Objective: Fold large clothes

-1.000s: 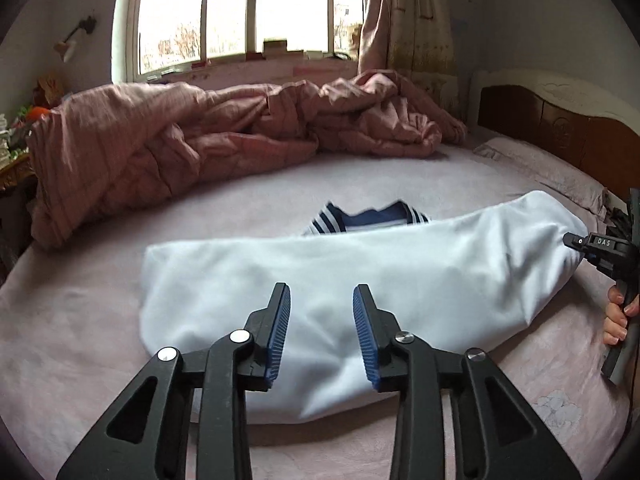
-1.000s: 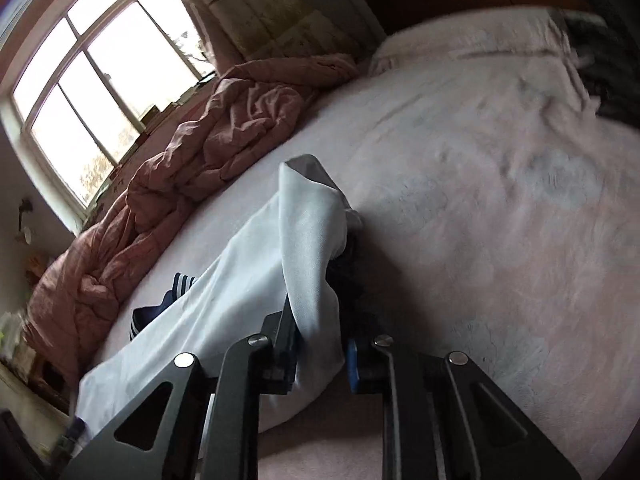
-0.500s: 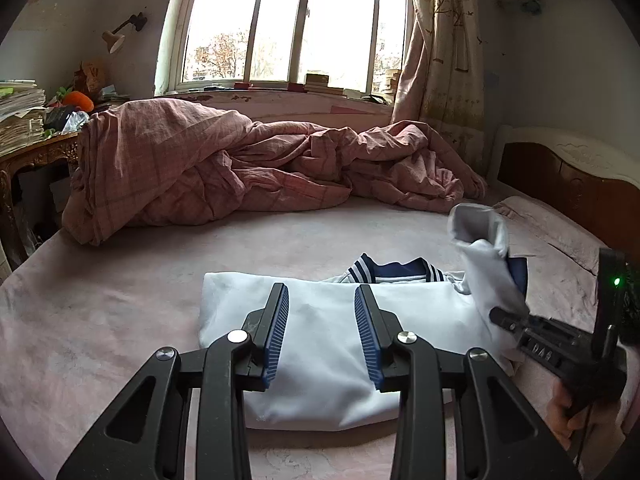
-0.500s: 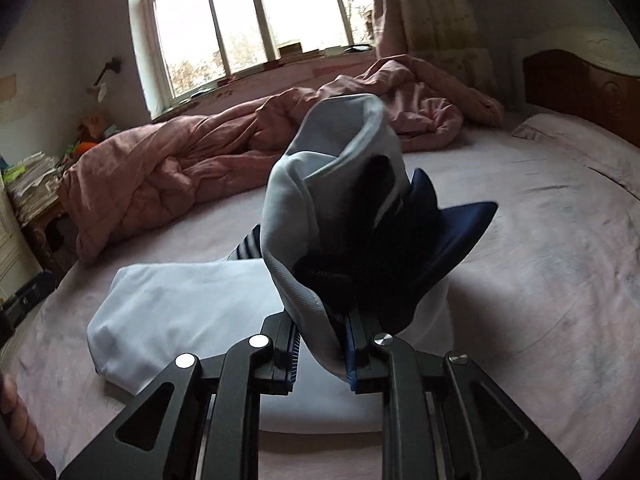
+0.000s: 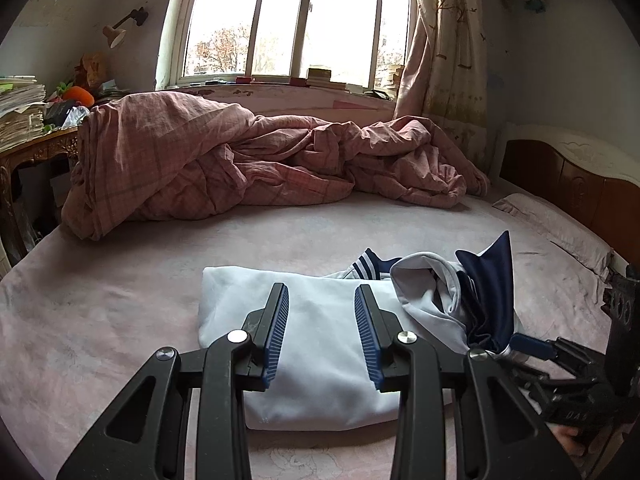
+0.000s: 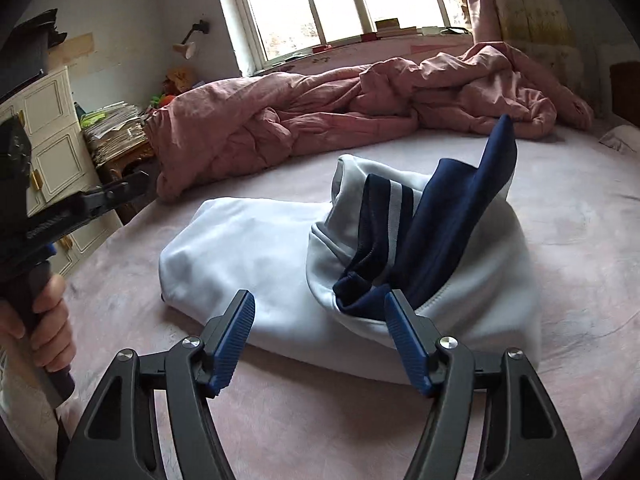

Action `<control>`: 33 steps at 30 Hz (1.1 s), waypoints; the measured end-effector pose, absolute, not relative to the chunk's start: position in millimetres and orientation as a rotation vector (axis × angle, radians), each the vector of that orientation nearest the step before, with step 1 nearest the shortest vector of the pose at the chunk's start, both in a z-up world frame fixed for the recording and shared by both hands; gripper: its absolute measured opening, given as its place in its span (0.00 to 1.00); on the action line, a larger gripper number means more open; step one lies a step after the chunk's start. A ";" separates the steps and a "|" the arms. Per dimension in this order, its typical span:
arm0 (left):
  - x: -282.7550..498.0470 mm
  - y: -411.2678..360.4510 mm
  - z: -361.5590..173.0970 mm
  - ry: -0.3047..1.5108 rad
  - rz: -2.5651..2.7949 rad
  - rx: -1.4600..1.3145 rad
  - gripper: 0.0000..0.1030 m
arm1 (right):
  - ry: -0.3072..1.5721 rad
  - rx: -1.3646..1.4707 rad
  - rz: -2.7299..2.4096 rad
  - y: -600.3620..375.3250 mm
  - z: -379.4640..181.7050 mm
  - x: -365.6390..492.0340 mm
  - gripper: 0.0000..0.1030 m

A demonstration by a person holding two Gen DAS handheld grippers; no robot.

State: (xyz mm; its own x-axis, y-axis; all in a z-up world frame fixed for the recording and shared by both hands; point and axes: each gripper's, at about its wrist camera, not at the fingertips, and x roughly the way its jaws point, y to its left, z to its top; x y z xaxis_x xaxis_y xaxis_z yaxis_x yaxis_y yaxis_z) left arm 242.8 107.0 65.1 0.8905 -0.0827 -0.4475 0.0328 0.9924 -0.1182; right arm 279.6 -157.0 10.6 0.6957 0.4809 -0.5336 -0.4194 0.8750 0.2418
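A white garment with navy striped trim (image 5: 316,344) lies partly folded on the pink bed (image 5: 120,320). Its right end is flipped back over the body, showing navy lining (image 6: 448,232) and standing up loosely. My left gripper (image 5: 322,334) is open and empty, hovering over the garment's near half. My right gripper (image 6: 320,340) is open and empty, just in front of the flipped end; its right finger (image 6: 404,336) is close to the white hem. The right gripper also shows at the right edge of the left wrist view (image 5: 532,350). The left gripper's handle and hand show in the right wrist view (image 6: 40,240).
A crumpled pink quilt (image 5: 240,164) lies along the far side of the bed under the window. A wooden headboard (image 5: 580,184) and pillow (image 5: 552,224) are at the right. A desk with stacked papers (image 5: 20,120) and a white cabinet (image 6: 44,140) stand at the left.
My right gripper carried the garment's right end up and over to the left onto the body, then opened and let it go. My left gripper stayed open above the garment.
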 end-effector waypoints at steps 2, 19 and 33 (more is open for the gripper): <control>242.9 105.1 62.8 0.473 -0.061 -0.107 0.34 | 0.601 0.162 0.440 -176.2 17.7 284.2 0.68; 255.4 50.8 40.2 0.510 -0.206 -0.018 0.35 | 0.630 0.529 0.314 -279.3 17.7 404.9 0.68; 389.0 -87.2 58.2 0.646 -0.328 -0.039 0.34 | 0.635 0.530 0.080 -343.3 3.2 390.6 0.50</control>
State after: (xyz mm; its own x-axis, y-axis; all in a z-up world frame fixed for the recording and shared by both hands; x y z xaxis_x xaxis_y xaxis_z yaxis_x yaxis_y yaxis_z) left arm 389.0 -87.2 58.2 0.7486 -0.3122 -0.5849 0.2879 0.9477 -0.1375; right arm 390.6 -343.3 3.2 0.8066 0.2300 -0.5446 0.0880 0.8643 0.4953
